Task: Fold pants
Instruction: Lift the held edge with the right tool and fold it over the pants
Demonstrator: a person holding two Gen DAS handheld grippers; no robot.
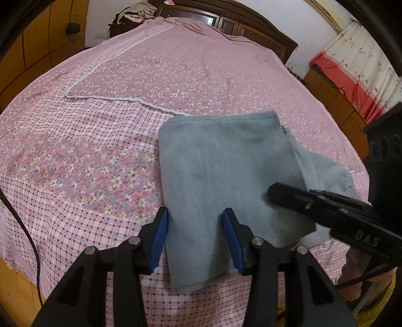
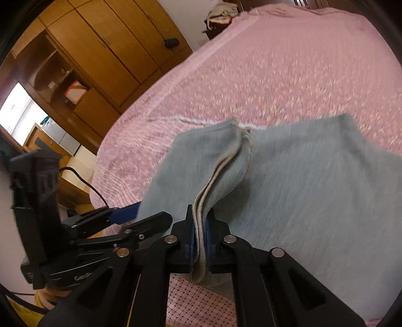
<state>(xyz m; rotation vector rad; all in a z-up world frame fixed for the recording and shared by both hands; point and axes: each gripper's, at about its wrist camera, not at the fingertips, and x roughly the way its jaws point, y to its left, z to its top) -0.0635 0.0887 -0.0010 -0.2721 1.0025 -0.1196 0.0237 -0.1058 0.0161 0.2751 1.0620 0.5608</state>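
Observation:
The grey-blue pants (image 1: 226, 171) lie folded into a compact rectangle on the near part of the bed. My left gripper (image 1: 198, 226) is open, its blue pads on either side of the pants' near left edge. My right gripper (image 2: 199, 234) is shut on a layered seam edge of the pants (image 2: 314, 196) and lifts that edge off the bed. In the left wrist view the right gripper (image 1: 289, 195) comes in from the right at the pants' right corner. In the right wrist view the left gripper (image 2: 135, 218) sits at the left.
The bed (image 1: 125, 100) has a pink floral and checked cover with a white seam. A dark headboard (image 1: 251, 22) stands at the far end, with a clothes pile (image 1: 135, 13) beside it. Wooden wardrobes (image 2: 105, 47) line the left side. A black cable (image 1: 22, 226) hangs at the bed's near left edge.

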